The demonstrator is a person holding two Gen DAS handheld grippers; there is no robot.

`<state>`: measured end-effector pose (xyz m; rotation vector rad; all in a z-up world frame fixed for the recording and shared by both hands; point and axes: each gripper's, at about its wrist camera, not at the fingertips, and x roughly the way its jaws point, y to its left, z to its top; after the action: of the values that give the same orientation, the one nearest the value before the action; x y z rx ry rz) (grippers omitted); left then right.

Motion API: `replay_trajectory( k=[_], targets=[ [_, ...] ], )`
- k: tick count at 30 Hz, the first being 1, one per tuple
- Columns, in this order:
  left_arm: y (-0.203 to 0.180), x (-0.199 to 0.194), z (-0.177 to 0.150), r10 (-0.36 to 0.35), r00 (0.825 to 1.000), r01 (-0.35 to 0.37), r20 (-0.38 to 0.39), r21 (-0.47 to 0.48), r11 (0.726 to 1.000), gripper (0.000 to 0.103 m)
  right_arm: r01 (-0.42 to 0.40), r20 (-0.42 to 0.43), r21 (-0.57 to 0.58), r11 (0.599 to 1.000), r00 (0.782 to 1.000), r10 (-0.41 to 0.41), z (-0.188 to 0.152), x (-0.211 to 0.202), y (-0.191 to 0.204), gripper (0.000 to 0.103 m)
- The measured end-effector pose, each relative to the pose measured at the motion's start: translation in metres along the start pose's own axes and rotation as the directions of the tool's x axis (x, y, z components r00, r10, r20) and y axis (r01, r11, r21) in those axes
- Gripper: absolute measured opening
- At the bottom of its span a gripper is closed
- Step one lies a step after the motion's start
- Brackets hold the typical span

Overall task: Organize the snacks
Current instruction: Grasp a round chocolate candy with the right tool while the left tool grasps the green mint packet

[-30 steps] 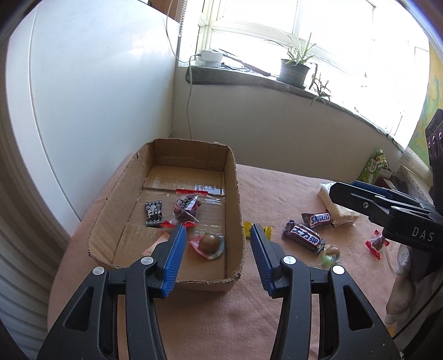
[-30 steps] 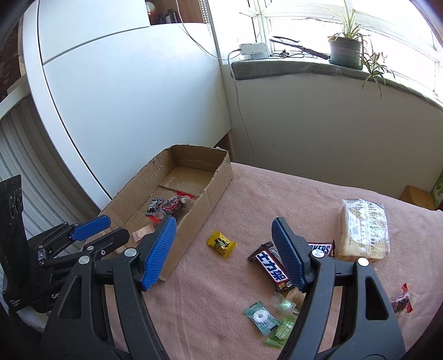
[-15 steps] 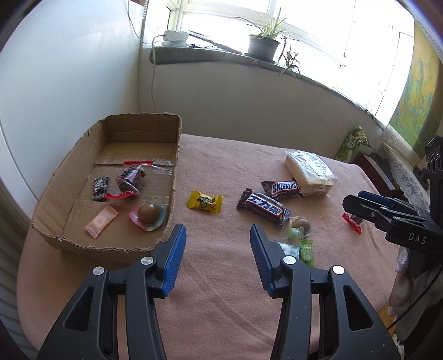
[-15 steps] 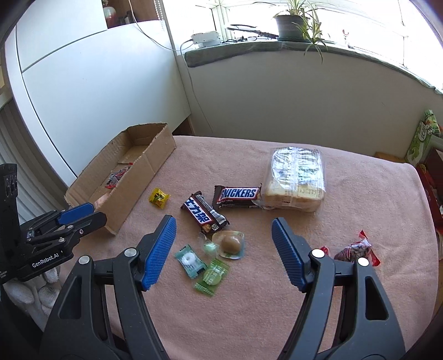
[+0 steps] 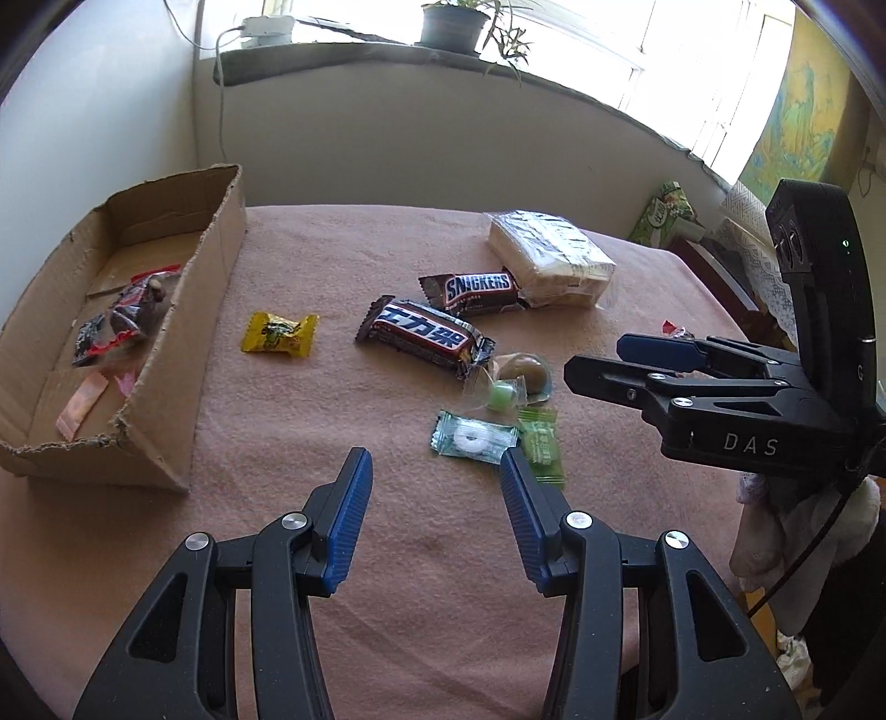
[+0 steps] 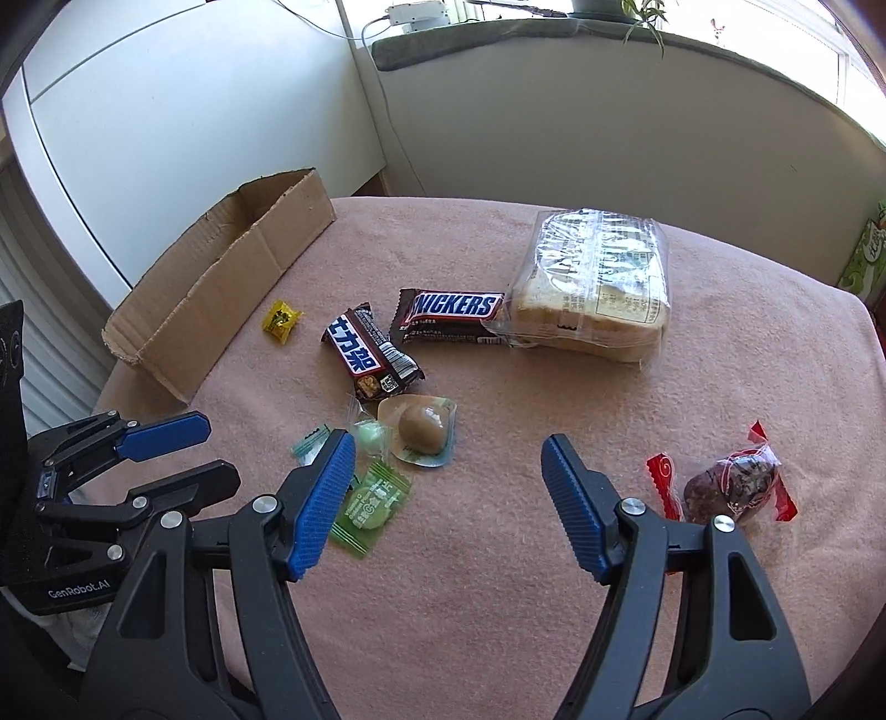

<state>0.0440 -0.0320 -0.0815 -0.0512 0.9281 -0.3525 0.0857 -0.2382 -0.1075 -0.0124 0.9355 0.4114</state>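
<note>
A home room: a potted plant [image 5: 453, 25] on a sunny windowsill [image 5: 387, 55], a painting [image 5: 797, 105] on the wall, white cabinet doors [image 6: 166, 127], and a desk [image 6: 498, 554] under a pink cloth.

- Bright daylight pours through the window [image 5: 692, 72], washing out the glass.
- A potted plant [image 5: 454, 25] sits on the grey sill [image 5: 354, 52], leaves trailing over the edge.
- A white power adapter [image 6: 416, 11] rests on the sill, its cable [image 6: 387, 111] running down the pale wall [image 6: 609, 122].
- White cabinet doors [image 6: 166, 127] fill the left side.
- A pinkish cloth [image 6: 498, 581] covers the table.
- A yellow-green picture [image 5: 797, 105] hangs at far right.
</note>
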Motion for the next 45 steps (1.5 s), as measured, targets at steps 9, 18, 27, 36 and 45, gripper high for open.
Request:
replay_trajectory(
  k=[9,18,27,36,45],
  targets=[
    [-0.013,0.023,0.002,-0.01,0.999,0.012,-0.042,0.045,0.999,0.047,0.003,-0.046,0.002,1.0,0.999,-0.003,0.007,0.029,-0.006,0.054],
    [-0.017,0.04,0.004,0.019,0.998,-0.013,-0.065,0.086,0.996,0.047,-0.019,-0.06,0.0,1.0,0.998,0.019,0.01,0.042,0.001,0.053],
    [-0.019,0.047,0.005,0.041,0.998,-0.034,-0.046,0.128,0.991,0.047,0.006,-0.064,-0.039,0.999,0.998,-0.009,0.013,0.055,0.013,0.049],
    [-0.016,0.048,0.006,0.042,0.999,-0.039,-0.025,0.127,0.991,0.036,0.058,-0.05,-0.099,0.993,0.997,-0.063,0.012,0.057,0.023,0.031],
    [-0.011,0.043,0.004,0.029,0.999,-0.027,-0.022,0.108,0.994,0.035,0.059,-0.039,-0.066,0.996,0.997,-0.062,0.01,0.05,0.015,0.028]
  ],
)
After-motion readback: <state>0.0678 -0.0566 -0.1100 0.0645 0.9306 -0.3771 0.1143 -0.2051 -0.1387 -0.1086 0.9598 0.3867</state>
